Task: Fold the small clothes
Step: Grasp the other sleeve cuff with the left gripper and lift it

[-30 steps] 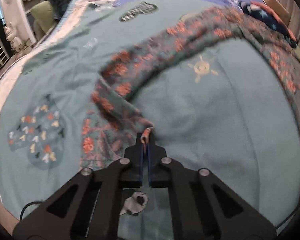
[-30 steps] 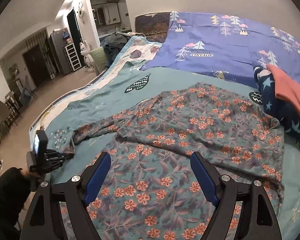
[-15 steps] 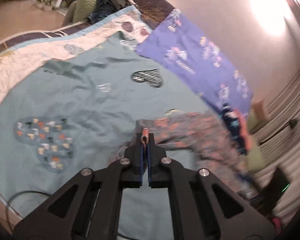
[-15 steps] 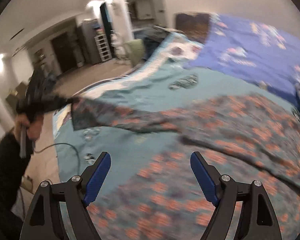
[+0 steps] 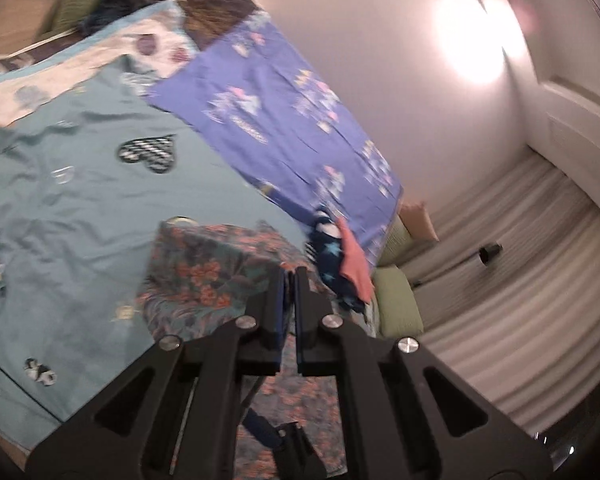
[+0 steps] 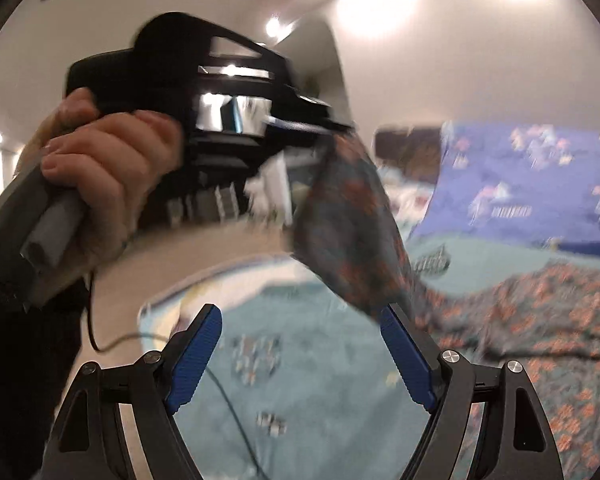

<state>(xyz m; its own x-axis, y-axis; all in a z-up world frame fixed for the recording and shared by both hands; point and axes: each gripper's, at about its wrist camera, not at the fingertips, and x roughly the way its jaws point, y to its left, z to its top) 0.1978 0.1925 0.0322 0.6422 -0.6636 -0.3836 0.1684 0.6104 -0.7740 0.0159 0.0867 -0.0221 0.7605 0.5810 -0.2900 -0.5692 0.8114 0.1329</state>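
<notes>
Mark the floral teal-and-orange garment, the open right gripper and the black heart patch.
floral teal-and-orange garment (image 6: 352, 236), right wrist view, lifted sleeve
right gripper (image 6: 300, 354), right wrist view, gap between fingertips
black heart patch (image 5: 150, 153), left wrist view, centre

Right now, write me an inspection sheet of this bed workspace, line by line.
Surface: bed under a teal quilt with heart patches; a purple tree-print sheet lies along the wall side.
Job's things: teal floral-print garment, mostly spread on the quilt, one end lifted into the air.
Clutter: navy star-print cloth with a coral piece on it; green cushions at the bed's edge.
Grippers: left gripper shut on the garment's raised end, held in the person's hand; right gripper open, nothing between its pads.
Cables: a thin dark cable trails across the quilt.
Surroundings: white wall, pleated curtain, ceiling lights.
</notes>
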